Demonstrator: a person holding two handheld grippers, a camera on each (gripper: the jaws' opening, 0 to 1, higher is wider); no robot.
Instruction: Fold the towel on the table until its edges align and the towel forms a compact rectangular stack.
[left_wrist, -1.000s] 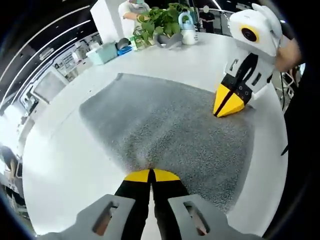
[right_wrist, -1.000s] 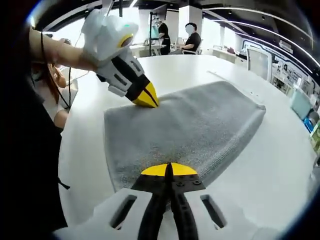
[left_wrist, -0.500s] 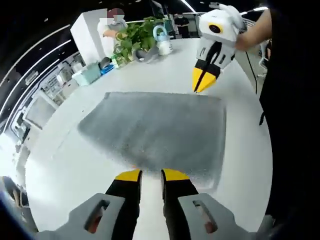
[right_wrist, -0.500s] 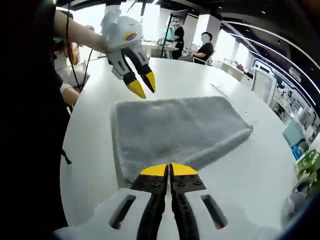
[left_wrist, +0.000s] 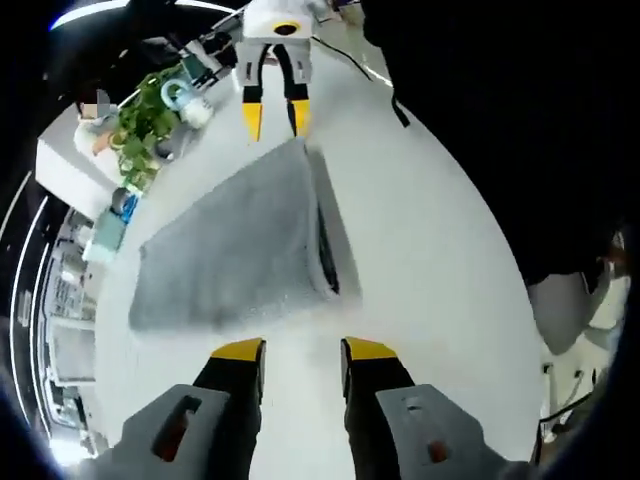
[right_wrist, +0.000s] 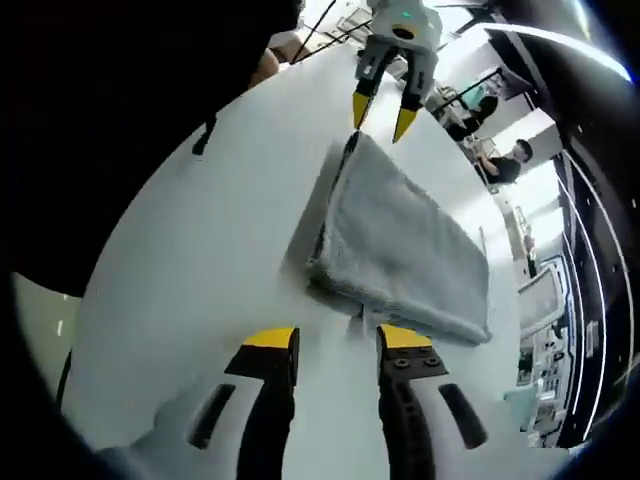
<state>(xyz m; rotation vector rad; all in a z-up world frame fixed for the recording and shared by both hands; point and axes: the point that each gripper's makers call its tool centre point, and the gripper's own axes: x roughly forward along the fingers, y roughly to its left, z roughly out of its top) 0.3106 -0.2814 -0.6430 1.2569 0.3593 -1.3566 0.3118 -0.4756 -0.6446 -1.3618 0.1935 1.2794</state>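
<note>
In the left gripper view the left tongs (left_wrist: 303, 352) stand open and empty just short of the towel's (left_wrist: 230, 255) near end, over bare white surface (left_wrist: 420, 260). The towel lies flat as a long grey folded band, its layered edge showing as a dark seam along one long side. At its far end the right tongs (left_wrist: 272, 112) hang open too, tips just beside the corner. The right gripper view mirrors this: right tongs (right_wrist: 338, 340) parted at one short end of the towel (right_wrist: 410, 250), left tongs (right_wrist: 382, 110) open at the other.

The next step looks like another fold, short end over short end. To do it well, each pair should close on all layers at a corner, not just the top sheet, then lift together and lay the edges level. Beyond the towel stand a plant (left_wrist: 145, 120) and a kettle (left_wrist: 190, 105), well clear.
</note>
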